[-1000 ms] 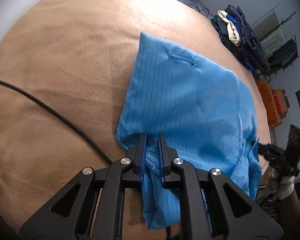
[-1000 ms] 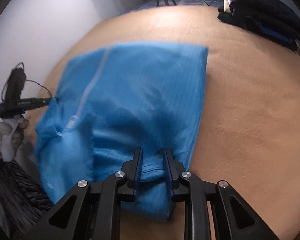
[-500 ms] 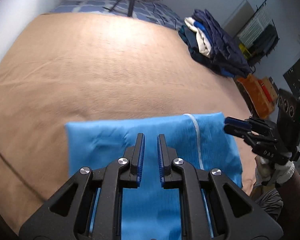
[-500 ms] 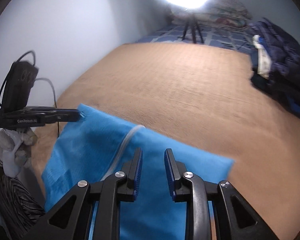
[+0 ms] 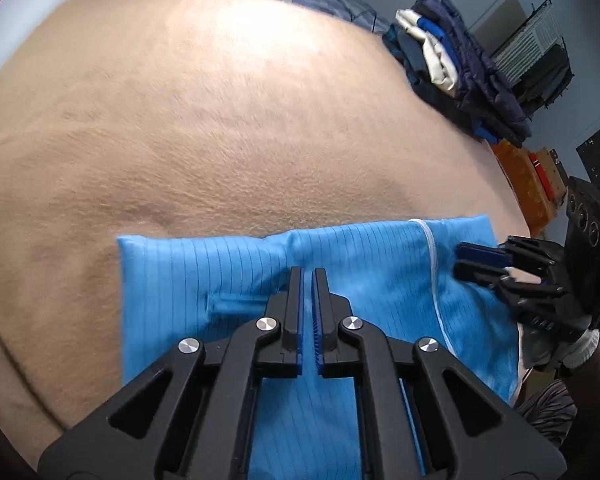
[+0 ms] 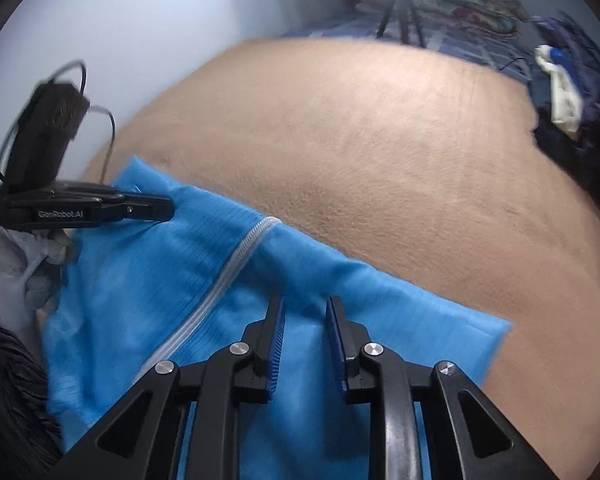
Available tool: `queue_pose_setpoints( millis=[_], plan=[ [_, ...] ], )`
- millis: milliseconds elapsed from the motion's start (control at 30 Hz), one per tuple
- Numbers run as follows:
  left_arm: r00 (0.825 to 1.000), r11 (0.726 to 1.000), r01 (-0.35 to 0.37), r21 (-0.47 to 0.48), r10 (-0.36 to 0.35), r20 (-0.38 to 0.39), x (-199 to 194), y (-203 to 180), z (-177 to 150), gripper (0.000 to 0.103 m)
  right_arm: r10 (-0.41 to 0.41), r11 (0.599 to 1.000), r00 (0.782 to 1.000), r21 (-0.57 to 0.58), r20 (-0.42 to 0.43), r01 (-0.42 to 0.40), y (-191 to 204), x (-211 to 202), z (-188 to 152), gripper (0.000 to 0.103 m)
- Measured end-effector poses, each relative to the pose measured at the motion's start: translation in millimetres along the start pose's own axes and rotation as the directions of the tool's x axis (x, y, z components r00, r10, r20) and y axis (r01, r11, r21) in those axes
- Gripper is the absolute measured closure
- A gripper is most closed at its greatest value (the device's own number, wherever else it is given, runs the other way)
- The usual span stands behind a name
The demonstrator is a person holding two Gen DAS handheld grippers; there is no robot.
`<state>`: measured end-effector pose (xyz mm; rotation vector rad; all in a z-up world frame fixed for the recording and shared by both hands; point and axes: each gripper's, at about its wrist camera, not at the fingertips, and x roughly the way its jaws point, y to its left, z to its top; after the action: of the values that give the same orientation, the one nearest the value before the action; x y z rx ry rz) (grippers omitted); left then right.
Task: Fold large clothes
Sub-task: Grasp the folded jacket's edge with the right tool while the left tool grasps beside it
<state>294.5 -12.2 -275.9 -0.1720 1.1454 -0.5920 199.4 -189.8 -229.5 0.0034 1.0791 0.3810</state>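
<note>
1. Tan bed [image 5: 220,120] carries the blue garment [image 5: 220,280] at six o'clock, now doubled over.
2. Left gripper [image 5: 308,280] has just been closing, empty; right gripper [image 6: 304,312] is parted, released.
3. Fold looks laid.

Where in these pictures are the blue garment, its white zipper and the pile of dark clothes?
blue garment [image 5: 204,276]: left wrist view, its striped top layer.
white zipper [image 6: 224,280]: right wrist view, midway along it.
pile of dark clothes [image 5: 472,76]: left wrist view, navy quilted top.
</note>
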Motion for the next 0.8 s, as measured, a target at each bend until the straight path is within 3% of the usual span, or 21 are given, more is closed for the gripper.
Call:
queue_pose_setpoints(
  millis=[133,333,500,567,633,667,700,800],
  plan=[
    [0.999,0.998,-0.052,0.032,0.052,0.017,-23,2,-17,0.097,-0.005,1.0,1.0,0.028,0.008,0.005,-9,-26,-29,0.082],
    [0.999,0.997,-0.051,-0.049,0.05,-0.007,-23,33,-47,0.097,-0.022,0.995,1.0,0.101,-0.021,0.024,-30,-26,-75,0.082],
    [0.997,0.996,-0.08,-0.046,0.08,0.0,-38,32,-52,0.097,-0.062,0.994,0.997,0.083,-0.042,0.065,-25,-35,-78,0.081],
    [0.998,0.995,-0.067,-0.07,0.069,0.013,-54,34,-57,0.095,-0.052,0.993,0.998,0.101,-0.021,0.054,-31,-46,-77,0.073],
    [1.0,0.993,-0.012,-0.117,0.014,0.021,-70,41,-62,0.075,-0.03,0.989,0.999,0.148,0.029,0.025,-37,-64,-86,0.057],
    [1.0,0.989,0.013,-0.144,-0.01,0.023,-76,47,-64,0.052,-0.018,0.984,0.998,0.176,0.066,0.006,-42,-74,-92,0.046],
    [0.999,0.982,0.048,-0.182,-0.043,0.032,-83,53,-67,0.04,-0.01,0.981,0.996,0.192,0.087,-0.007,-46,-78,-96,0.037],
    [0.99,0.946,0.142,-0.292,-0.139,0.031,-86,74,-71,0.04,0.043,0.954,0.99,0.288,0.133,-0.08,-64,-89,-113,0.035]
  ],
)
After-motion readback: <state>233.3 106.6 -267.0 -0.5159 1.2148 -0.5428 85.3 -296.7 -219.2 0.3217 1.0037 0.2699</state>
